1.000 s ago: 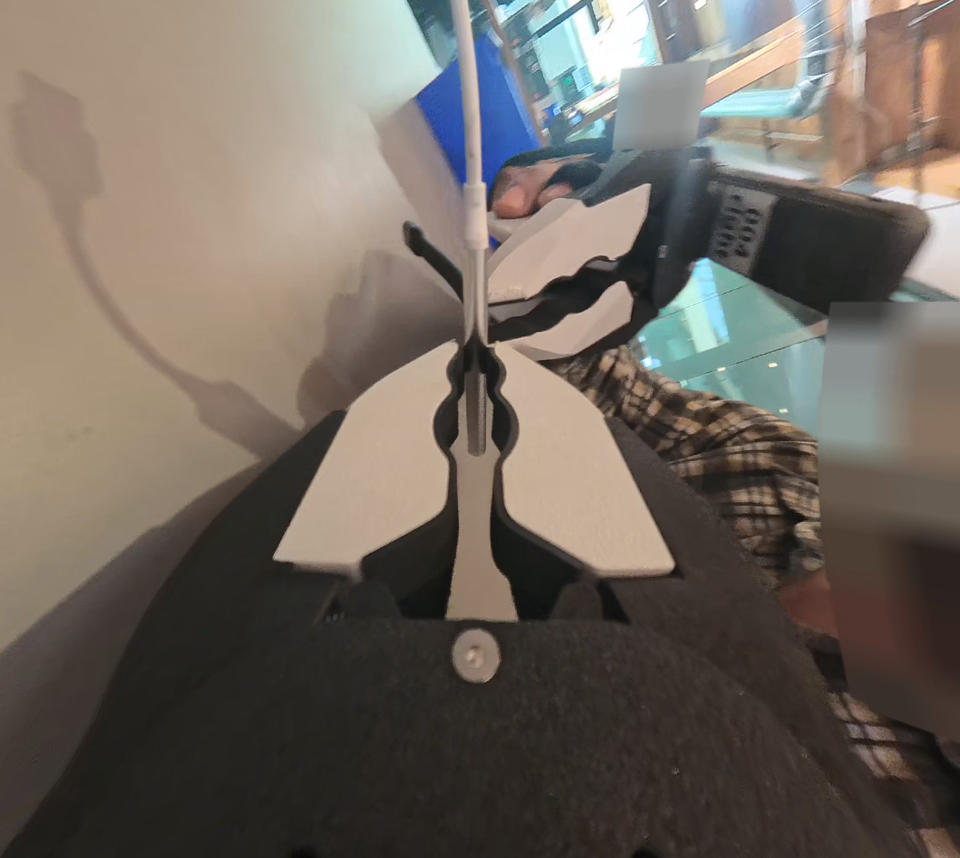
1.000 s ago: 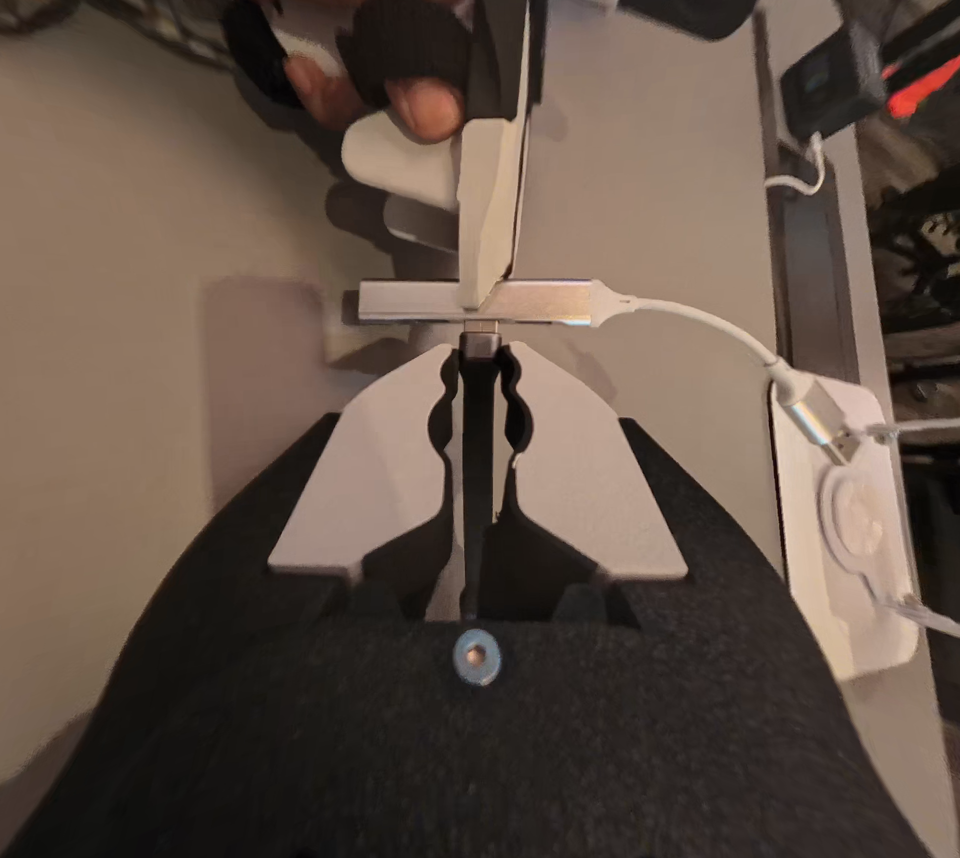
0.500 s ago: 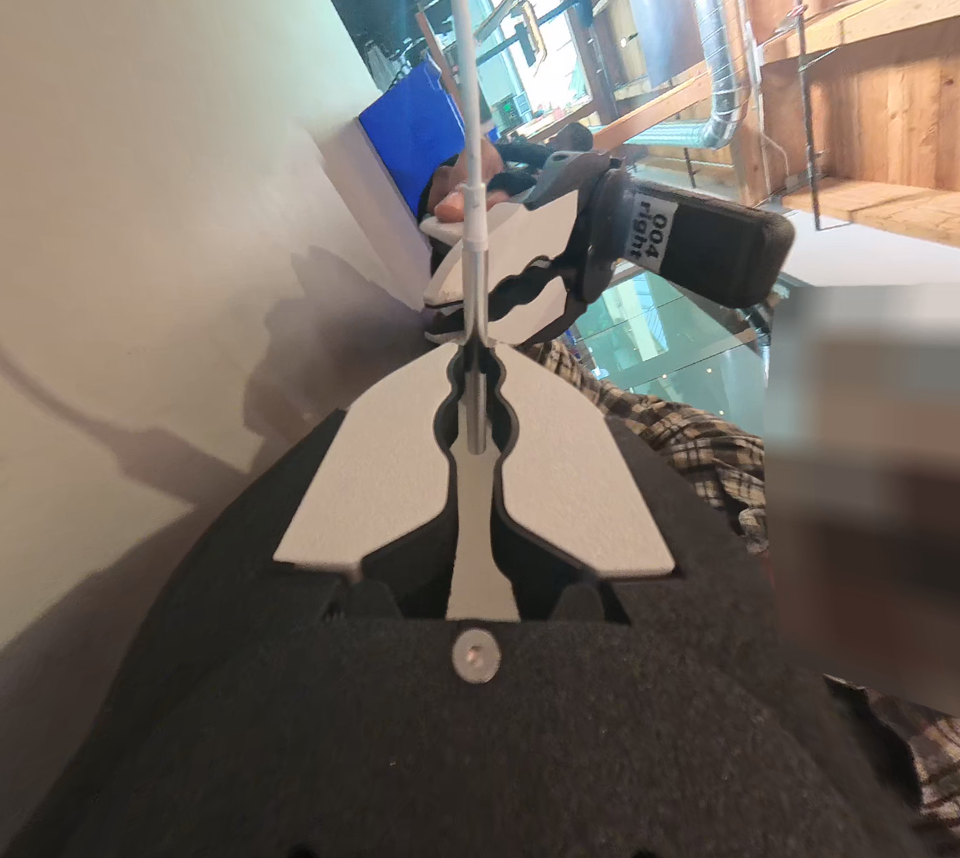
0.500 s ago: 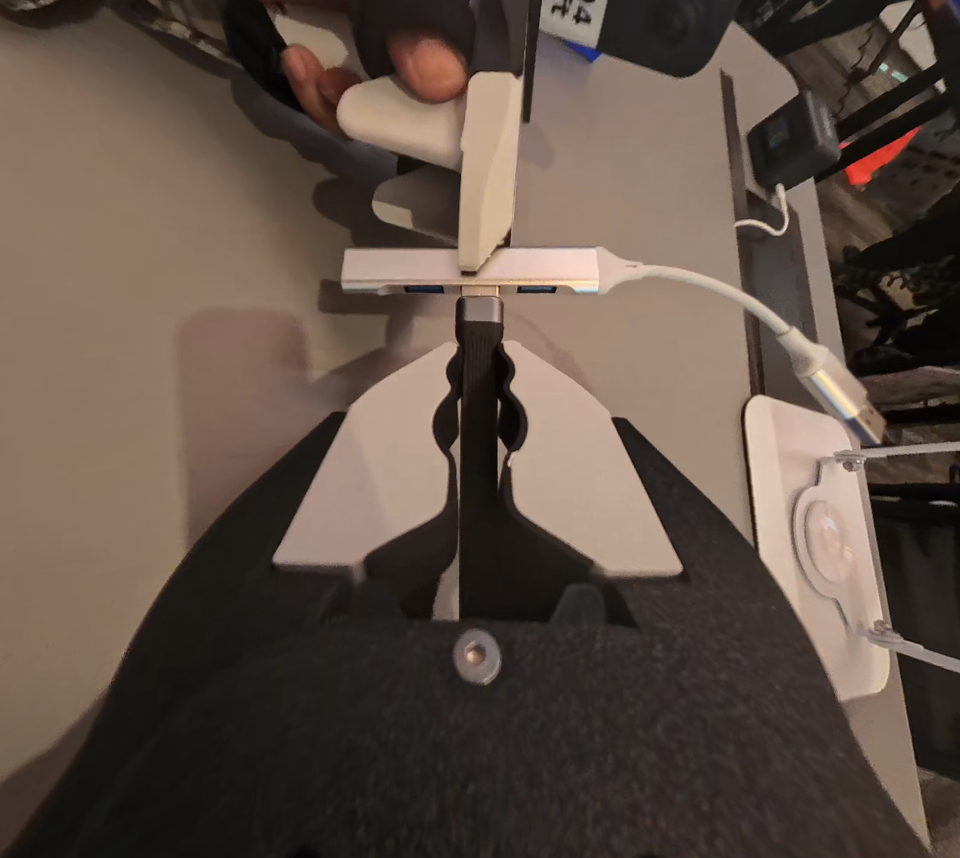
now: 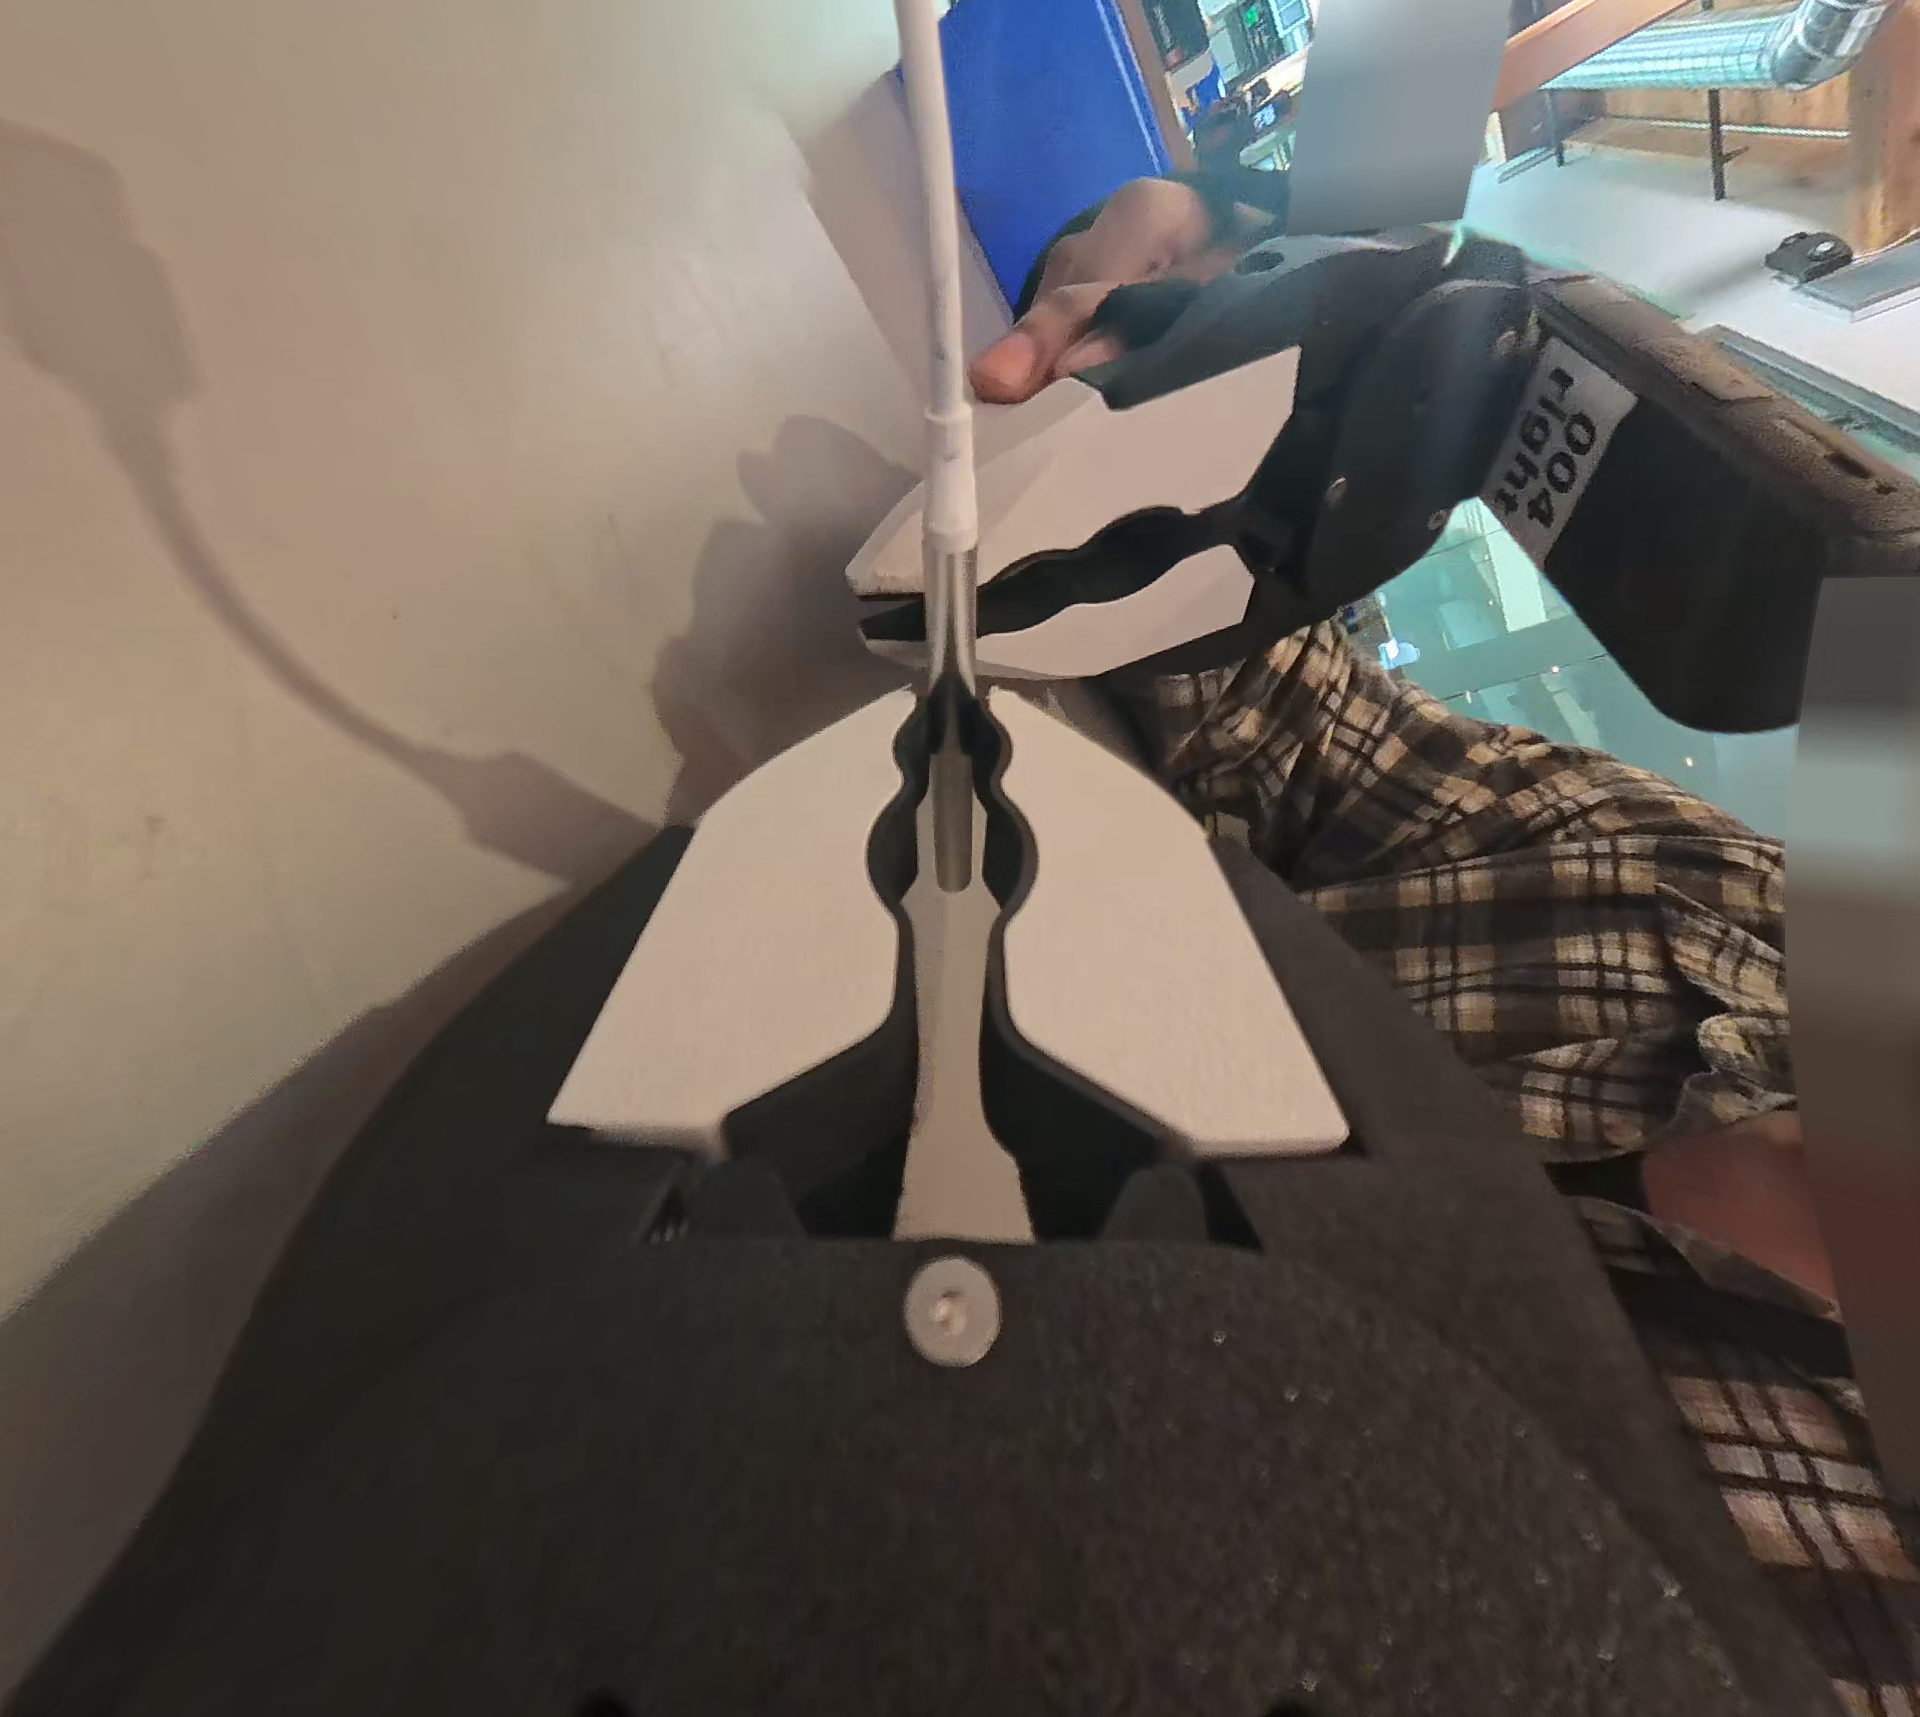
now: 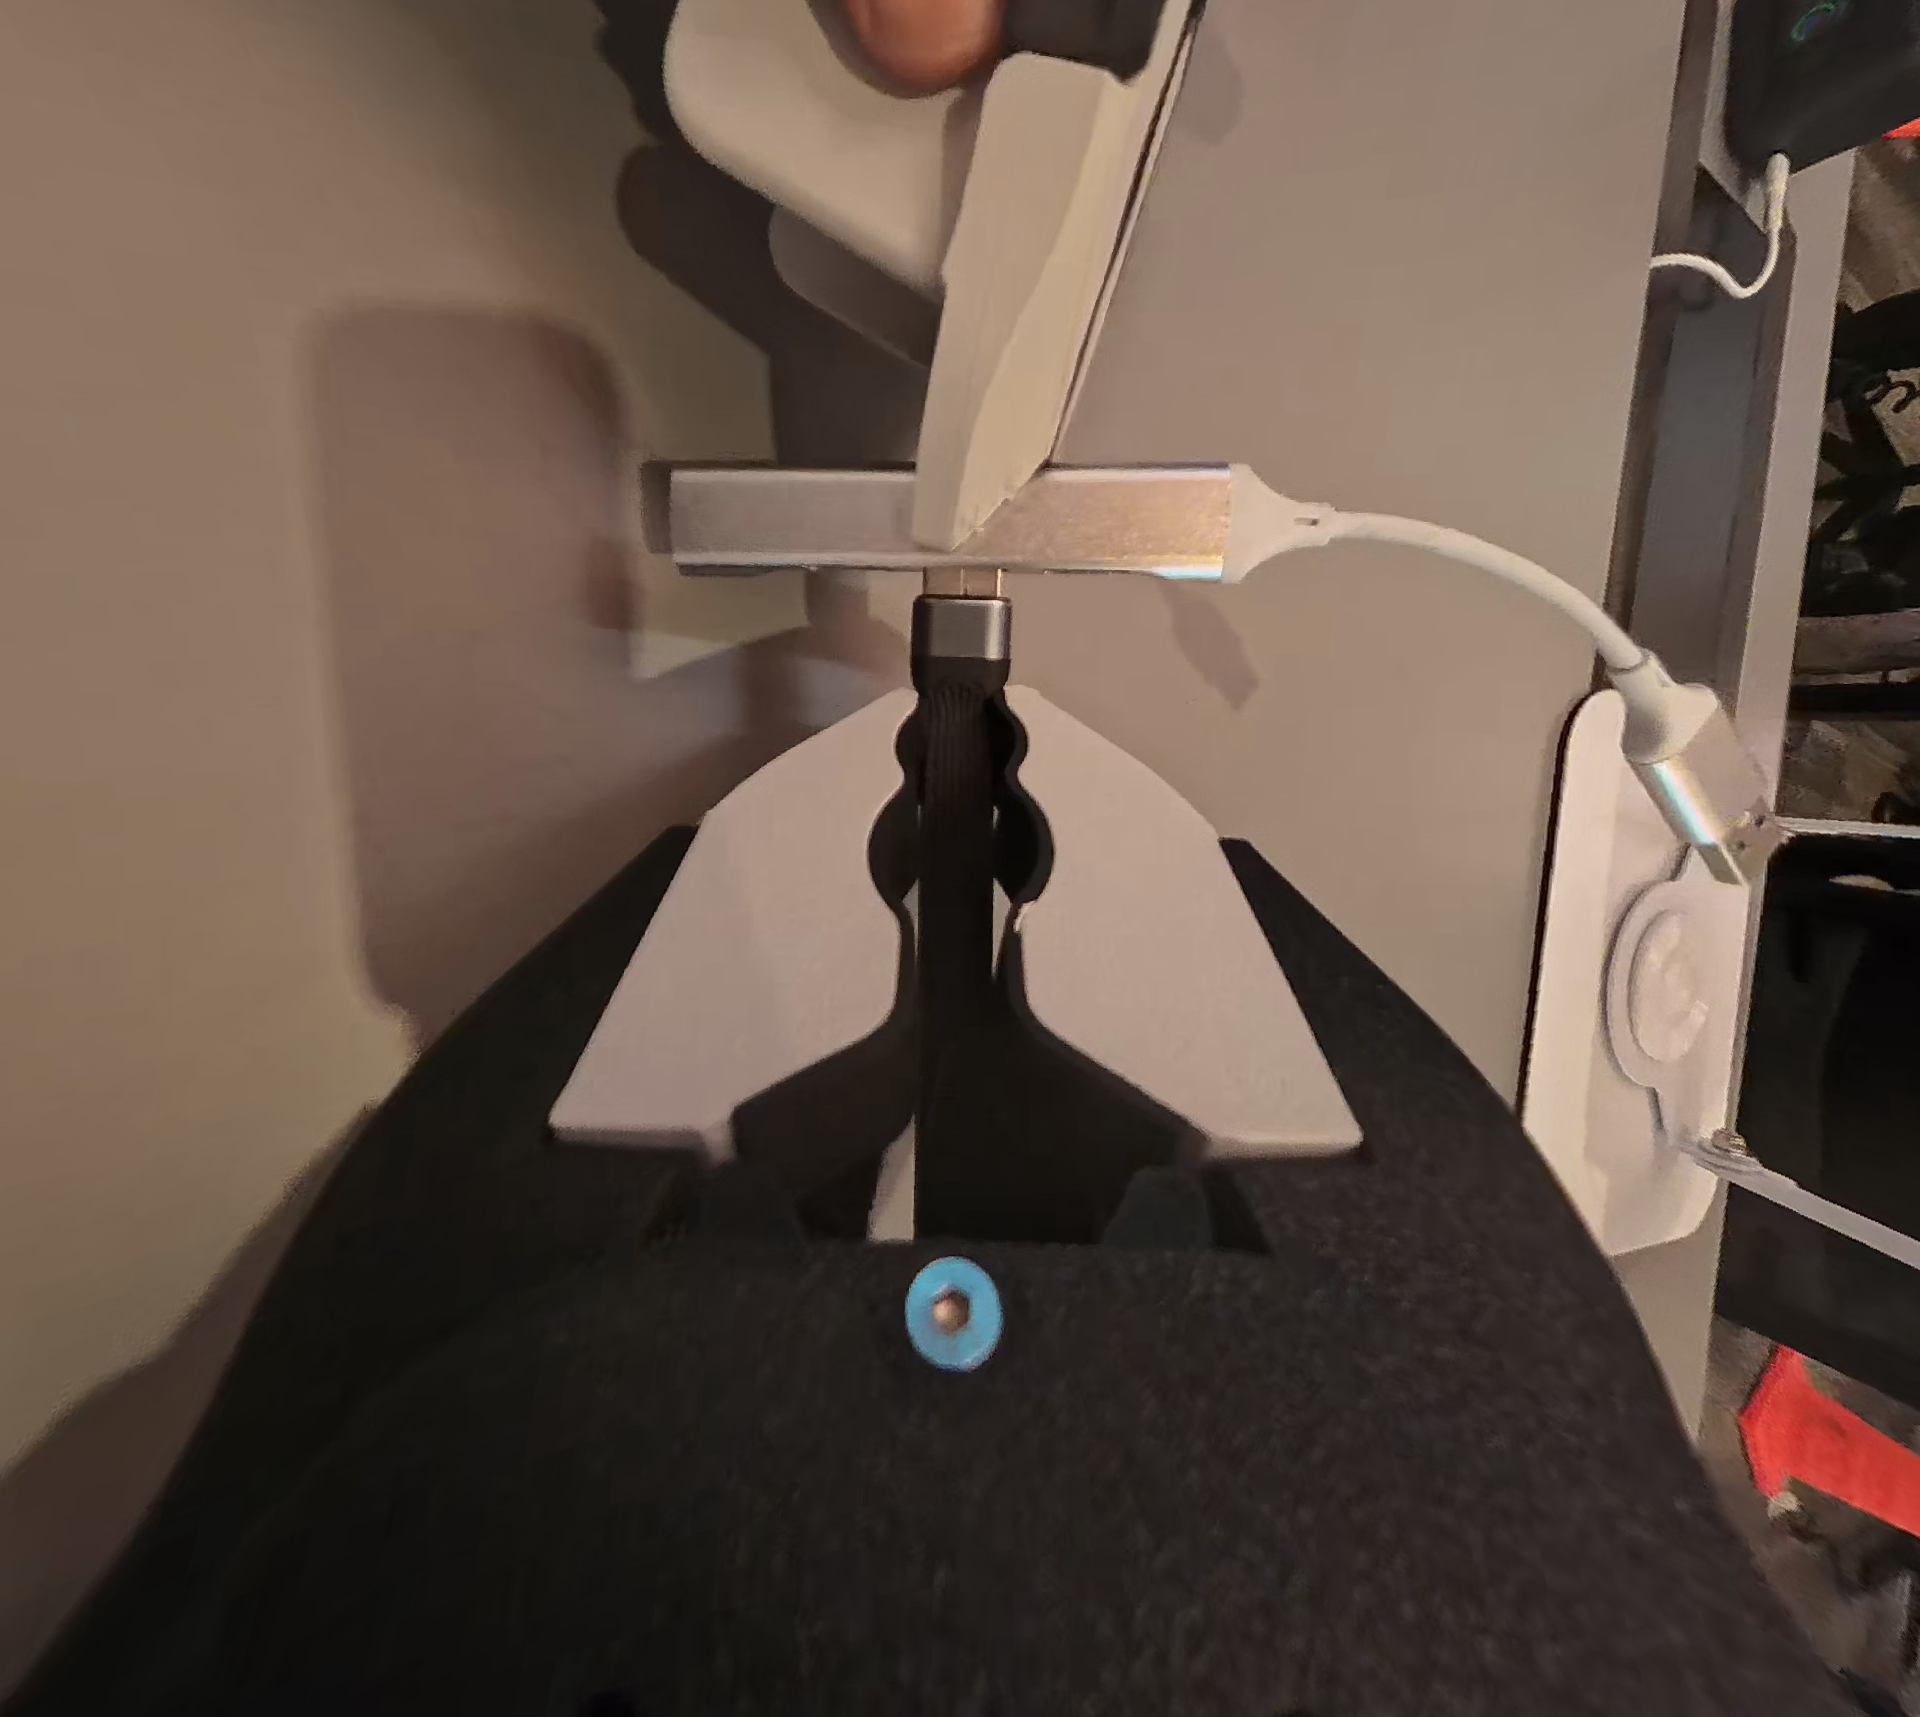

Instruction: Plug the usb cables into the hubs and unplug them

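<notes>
Two hand-held grippers are clenched: my left hand-held gripper grasps the silver hub above the desk; my right hand-held gripper grips the black cable, its plug at the hub's six o'clock edge.

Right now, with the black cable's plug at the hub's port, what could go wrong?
1. The right gripper holds the black cable behind its silver plug, so the cable may bend under a push.
2. The left gripper pinches only the silver hub's middle, so it may pivot.
3. The hub's white lead hangs free and may snag.
</notes>
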A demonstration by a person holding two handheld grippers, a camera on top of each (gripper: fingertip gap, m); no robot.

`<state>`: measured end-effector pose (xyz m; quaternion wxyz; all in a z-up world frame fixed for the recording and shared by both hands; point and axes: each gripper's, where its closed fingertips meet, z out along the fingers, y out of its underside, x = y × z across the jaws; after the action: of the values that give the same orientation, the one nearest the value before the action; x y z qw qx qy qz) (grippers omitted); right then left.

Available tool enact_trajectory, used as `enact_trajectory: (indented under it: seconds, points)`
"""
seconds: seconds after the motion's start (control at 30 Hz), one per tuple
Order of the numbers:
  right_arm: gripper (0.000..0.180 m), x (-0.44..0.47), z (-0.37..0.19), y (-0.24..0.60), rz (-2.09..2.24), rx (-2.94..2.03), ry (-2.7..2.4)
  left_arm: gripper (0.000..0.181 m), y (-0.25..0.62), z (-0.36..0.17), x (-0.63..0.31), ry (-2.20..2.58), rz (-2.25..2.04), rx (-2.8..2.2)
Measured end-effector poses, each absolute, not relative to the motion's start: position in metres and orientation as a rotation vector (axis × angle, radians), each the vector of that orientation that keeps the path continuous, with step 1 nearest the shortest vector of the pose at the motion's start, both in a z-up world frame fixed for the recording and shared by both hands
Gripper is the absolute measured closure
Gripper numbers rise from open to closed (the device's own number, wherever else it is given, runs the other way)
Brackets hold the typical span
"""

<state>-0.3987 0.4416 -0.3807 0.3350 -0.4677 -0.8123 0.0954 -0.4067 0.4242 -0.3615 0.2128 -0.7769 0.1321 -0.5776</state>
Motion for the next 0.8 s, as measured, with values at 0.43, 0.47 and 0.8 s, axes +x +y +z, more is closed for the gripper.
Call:
enact_trajectory:
  seconds: [0.43,0.47,0.8]
  points:
    - [0.169,-0.403,-0.374,0.439,0.373,-1.135,-2.081,0.174,0.424,-0.356,-0.408,0.319,-1.757,-2.079]
    - [0.166,-0.404,-0.367,0.438,0.436,-1.094,-2.048,0.174,0.425,-0.355,-0.408,0.312,-1.755,-2.070]
    - [0.164,-0.406,-0.354,0.423,0.633,-0.972,-1.994,0.174,0.415,-0.341,-0.398,0.337,-1.930,-1.968]
